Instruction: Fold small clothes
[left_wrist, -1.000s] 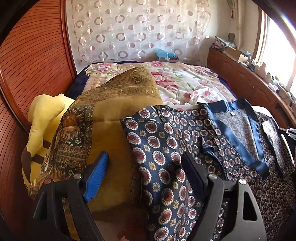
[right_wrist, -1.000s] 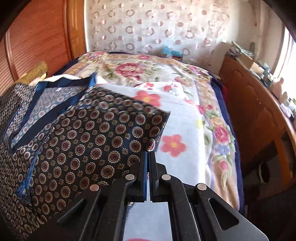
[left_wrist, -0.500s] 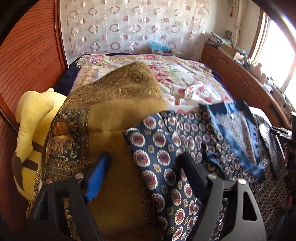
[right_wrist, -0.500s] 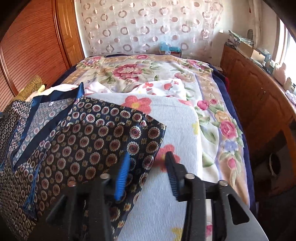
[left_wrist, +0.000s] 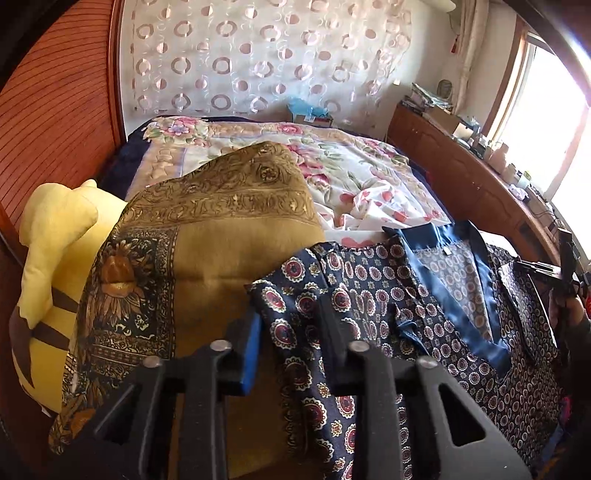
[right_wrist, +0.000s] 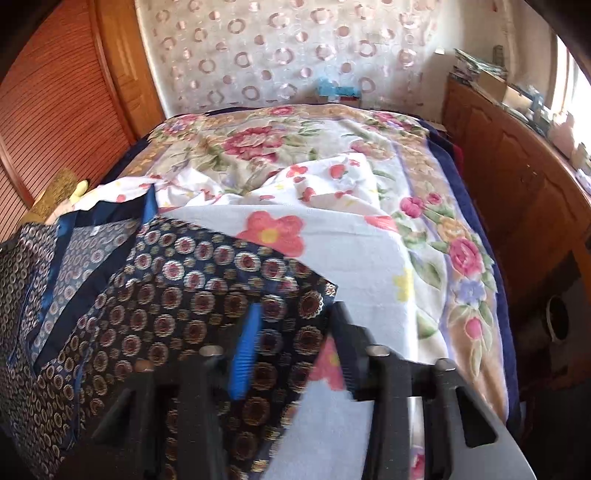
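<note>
- navy cloth with round medallions, a small collared top (left_wrist: 424, 295), lies spread on the near part of the bed, its plain blue collar and inner lining showing.
- left gripper (left_wrist: 290, 314) sits over the top's left corner; its jaws have just been closing, a gap still shows between them and the patterned cloth lies in that gap, not yet pinched as far as i can see.
- right gripper (right_wrist: 295, 310) is at the opposite corner of the same top; its jaws too have just been closing, they still stand apart in a rather blurred view, with the corner of the cloth between them.
- ochre scarf (left_wrist: 221, 240) with a dark ornate border is draped just left of the top, touching it, over a yellow plush toy (left_wrist: 55, 240).
- under the top is a white sheet with red flowers (right_wrist: 351, 258), on a floral quilt (right_wrist: 258, 147).
- wooden cabinet (left_wrist: 461, 177) runs along the right side of the bed, under the window.
</note>
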